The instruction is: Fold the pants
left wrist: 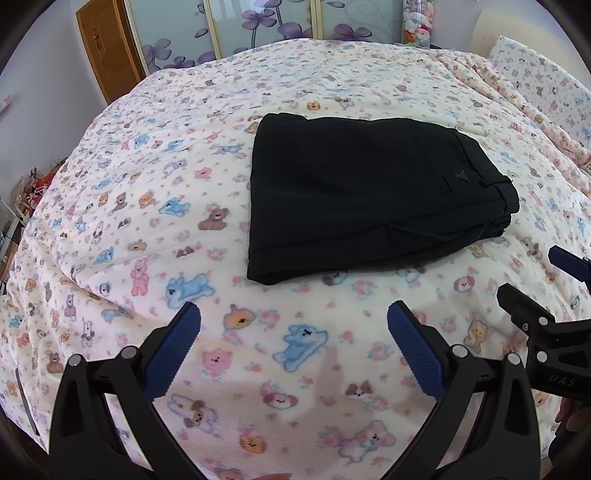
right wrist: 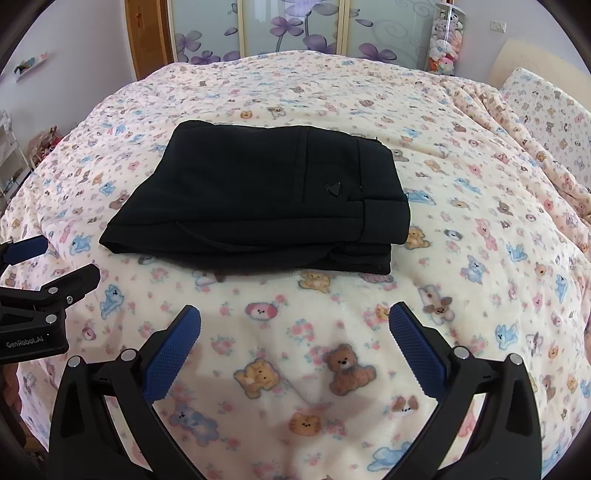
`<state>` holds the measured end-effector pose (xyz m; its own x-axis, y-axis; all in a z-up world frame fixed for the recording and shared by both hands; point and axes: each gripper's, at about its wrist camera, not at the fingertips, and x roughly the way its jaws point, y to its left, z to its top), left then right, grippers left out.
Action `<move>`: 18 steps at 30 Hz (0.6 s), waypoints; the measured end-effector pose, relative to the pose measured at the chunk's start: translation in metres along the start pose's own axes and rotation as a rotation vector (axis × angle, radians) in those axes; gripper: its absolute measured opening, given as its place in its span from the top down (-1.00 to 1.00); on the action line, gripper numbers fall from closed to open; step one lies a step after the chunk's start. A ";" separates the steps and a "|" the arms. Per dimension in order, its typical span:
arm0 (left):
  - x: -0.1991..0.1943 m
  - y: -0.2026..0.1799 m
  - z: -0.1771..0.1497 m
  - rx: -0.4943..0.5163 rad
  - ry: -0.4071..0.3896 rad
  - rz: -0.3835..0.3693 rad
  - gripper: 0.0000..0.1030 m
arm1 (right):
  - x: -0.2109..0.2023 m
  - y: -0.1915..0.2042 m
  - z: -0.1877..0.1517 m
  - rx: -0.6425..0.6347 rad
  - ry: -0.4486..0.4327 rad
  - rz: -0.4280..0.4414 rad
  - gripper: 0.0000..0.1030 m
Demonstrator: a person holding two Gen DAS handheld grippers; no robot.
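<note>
Black pants (left wrist: 362,192) lie folded in a compact stack on the bed, waistband to the right; they also show in the right wrist view (right wrist: 266,199). My left gripper (left wrist: 293,317) is open and empty, hovering over the blanket in front of the pants. My right gripper (right wrist: 294,317) is open and empty, also short of the pants. The right gripper shows at the right edge of the left wrist view (left wrist: 535,288). The left gripper shows at the left edge of the right wrist view (right wrist: 55,266).
The bed is covered by a cream blanket with cartoon animals (left wrist: 147,184). A pillow (right wrist: 554,110) lies at the far right. A wooden door (left wrist: 107,48) and floral glass wardrobe panels (right wrist: 295,26) stand behind. A tube of plush toys (right wrist: 445,37) stands at the back right.
</note>
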<state>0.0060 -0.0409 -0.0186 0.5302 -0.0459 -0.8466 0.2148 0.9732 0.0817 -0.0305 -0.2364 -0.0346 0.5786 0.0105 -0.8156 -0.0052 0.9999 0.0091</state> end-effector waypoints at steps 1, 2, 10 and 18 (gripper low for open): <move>0.001 0.001 0.000 0.000 0.001 0.000 -0.97 | 0.000 0.000 0.000 -0.001 0.001 -0.001 -0.97; 0.001 0.000 0.000 0.001 0.000 0.001 -0.97 | 0.000 0.000 0.000 -0.001 0.001 -0.001 -0.97; 0.001 0.000 0.001 0.002 -0.003 0.017 -0.97 | 0.001 0.000 -0.001 0.000 0.000 -0.001 -0.97; 0.002 -0.001 0.001 0.013 0.001 0.012 -0.97 | 0.003 -0.001 -0.001 -0.003 0.004 0.002 -0.97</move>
<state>0.0077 -0.0422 -0.0195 0.5316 -0.0341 -0.8463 0.2188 0.9708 0.0983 -0.0298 -0.2373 -0.0373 0.5756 0.0126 -0.8176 -0.0086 0.9999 0.0094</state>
